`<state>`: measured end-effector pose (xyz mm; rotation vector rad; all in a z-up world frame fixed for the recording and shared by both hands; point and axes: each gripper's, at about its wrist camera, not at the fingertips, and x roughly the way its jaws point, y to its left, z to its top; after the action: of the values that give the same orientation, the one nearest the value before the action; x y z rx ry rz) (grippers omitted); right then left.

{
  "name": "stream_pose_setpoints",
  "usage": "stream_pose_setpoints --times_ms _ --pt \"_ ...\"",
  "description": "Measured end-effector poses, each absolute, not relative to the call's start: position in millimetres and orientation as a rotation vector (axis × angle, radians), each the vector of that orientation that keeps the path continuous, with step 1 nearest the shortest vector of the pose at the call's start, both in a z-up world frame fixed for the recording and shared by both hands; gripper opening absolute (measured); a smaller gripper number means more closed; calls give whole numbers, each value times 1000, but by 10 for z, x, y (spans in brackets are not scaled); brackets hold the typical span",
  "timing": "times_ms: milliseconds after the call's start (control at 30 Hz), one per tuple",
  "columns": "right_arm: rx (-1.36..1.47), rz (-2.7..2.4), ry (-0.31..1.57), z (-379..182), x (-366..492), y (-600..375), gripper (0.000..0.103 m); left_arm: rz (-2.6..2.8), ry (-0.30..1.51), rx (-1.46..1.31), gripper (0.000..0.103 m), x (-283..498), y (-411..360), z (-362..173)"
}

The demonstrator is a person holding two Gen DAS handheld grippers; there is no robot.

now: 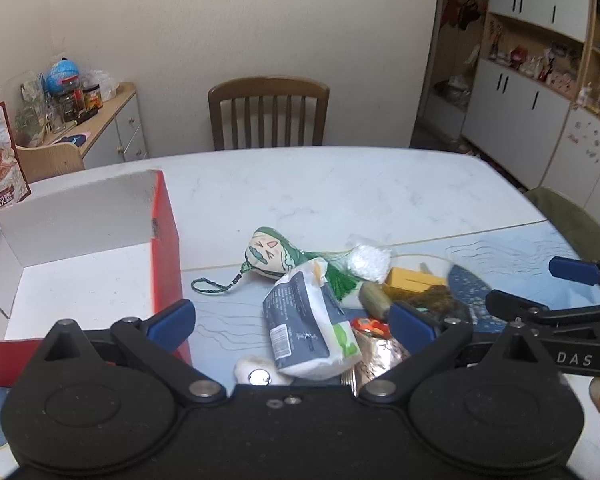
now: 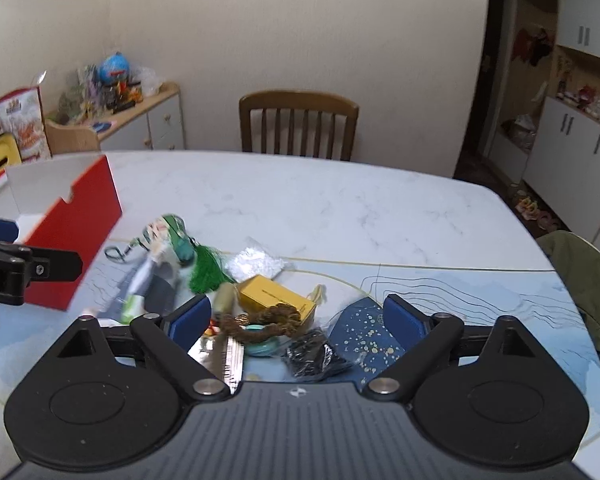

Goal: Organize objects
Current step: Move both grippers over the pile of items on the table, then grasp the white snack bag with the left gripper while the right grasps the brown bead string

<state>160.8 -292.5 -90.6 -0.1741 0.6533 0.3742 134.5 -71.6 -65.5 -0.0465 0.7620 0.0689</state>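
A: Box [image 1: 100, 264] first: the red one with the white inside sits open on the left of the surface [image 1: 340, 184], with nothing showing in it from the left wrist view.

B: And the left gripper [image 1: 292, 318]?

A: Jaws spread wide, holding nothing. It hovers over the pile, with a white and grey packet [image 1: 312, 324] lying between the blue pads [image 1: 172, 320]. The box's red wall is just beside its left finger.

B: What else lies near it?

A: A small white lump [image 1: 256, 372] with a shiny disc on it sits at the packet's near end, and a foil pack [image 1: 376, 352] touches the packet's right side. Farther out is a cloth doll [image 1: 272, 254] with a face, a green cord loop [image 1: 216, 284] trailing toward the box, and a green tassel [image 1: 340, 280].

B: The right gripper [image 2: 298, 318]?

A: Also wide apart and empty. Between its fingers lie a brown braided cord [image 2: 268, 320] over a teal piece [image 2: 262, 346], and a clear bag of black bits [image 2: 314, 356]. Just beyond is a yellow carton [image 2: 276, 296], then a clear bag of white stuff [image 2: 256, 262].

B: Do the two grippers touch?

A: No; each shows at the edge of the other's view, apart. The pile rests on a blue patterned mat [image 2: 480, 300]. A wooden chair [image 2: 298, 126] stands at the far side of the surface.
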Motion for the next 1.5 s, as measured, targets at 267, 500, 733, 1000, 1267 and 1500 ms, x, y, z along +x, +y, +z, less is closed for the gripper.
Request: stream_pose_setpoints --times_ms 267,500,733,1000,1267,1500 --pt "-191 436 747 -1257 2054 -2900 71 125 871 -31 102 1761 -799 -1036" --pt "-150 476 826 -1463 2272 -2862 58 140 942 -25 101 1938 -862 -1251" --pt "-98 492 891 -1569 2389 -2870 39 154 988 -17 90 2035 -891 -1333" --pt "-50 513 911 -1551 2417 -2886 24 158 1005 -68 57 2067 -855 -1315" --pt "-60 504 885 -1477 2387 -2876 12 152 977 -79 20 2044 -836 -1230" --pt "-92 522 829 -1342 2314 -2821 7 163 949 -80 15 1996 -782 -1133"
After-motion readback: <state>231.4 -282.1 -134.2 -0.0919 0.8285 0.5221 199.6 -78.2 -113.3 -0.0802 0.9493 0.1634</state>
